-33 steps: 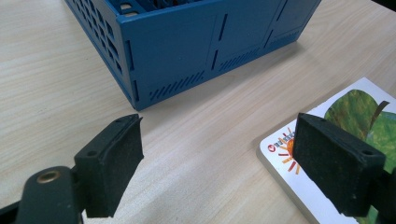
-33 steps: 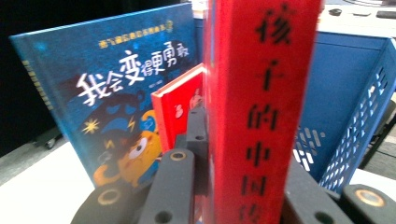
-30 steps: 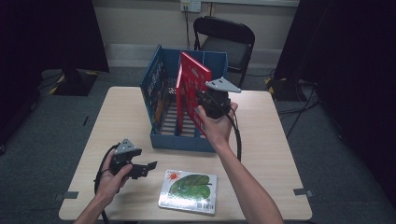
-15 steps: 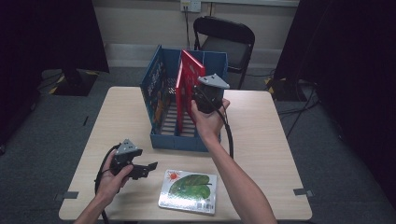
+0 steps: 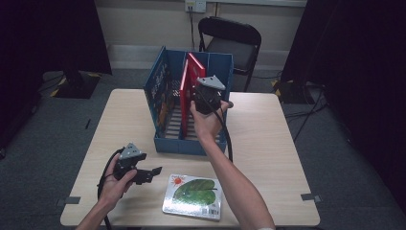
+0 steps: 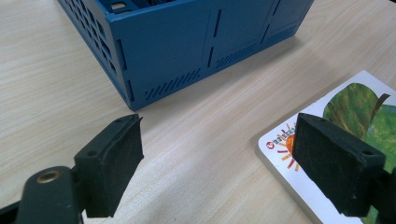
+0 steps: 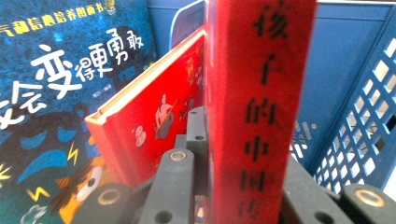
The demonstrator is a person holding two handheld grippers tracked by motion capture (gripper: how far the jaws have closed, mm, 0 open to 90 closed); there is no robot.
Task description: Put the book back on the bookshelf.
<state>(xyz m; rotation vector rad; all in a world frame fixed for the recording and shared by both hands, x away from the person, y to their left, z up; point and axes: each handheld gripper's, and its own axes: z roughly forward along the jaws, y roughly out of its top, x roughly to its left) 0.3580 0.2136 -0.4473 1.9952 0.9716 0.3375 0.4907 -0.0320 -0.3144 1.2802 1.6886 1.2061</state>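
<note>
A blue slotted crate [image 5: 191, 143] stands at the middle of the table. In it, my right gripper [image 5: 203, 98] is shut on the spine of a red book [image 5: 189, 81] that stands upright. From the right gripper view, the red spine [image 7: 261, 107] with black characters rises between the jaws of the right gripper [image 7: 247, 196]. A second red book [image 7: 154, 121] leans beside it, then a dark blue picture book [image 7: 60, 70]. My left gripper [image 5: 153, 172] rests open near the table's front left, its pads [image 6: 116, 154] wide apart over bare wood. Next to it lies a green-leaf book [image 5: 194, 195].
The green-leaf book [image 6: 359, 107] lies flat just right of the left gripper's jaws, and the crate corner [image 6: 130, 98] is close ahead. A black folding chair [image 5: 234, 40] stands behind the table. The wooden tabletop [image 5: 268, 139] extends right of the crate.
My right gripper has carried the red book leftward and a little lower into the crate, and the book now stands more upright. The left hand has not moved.
</note>
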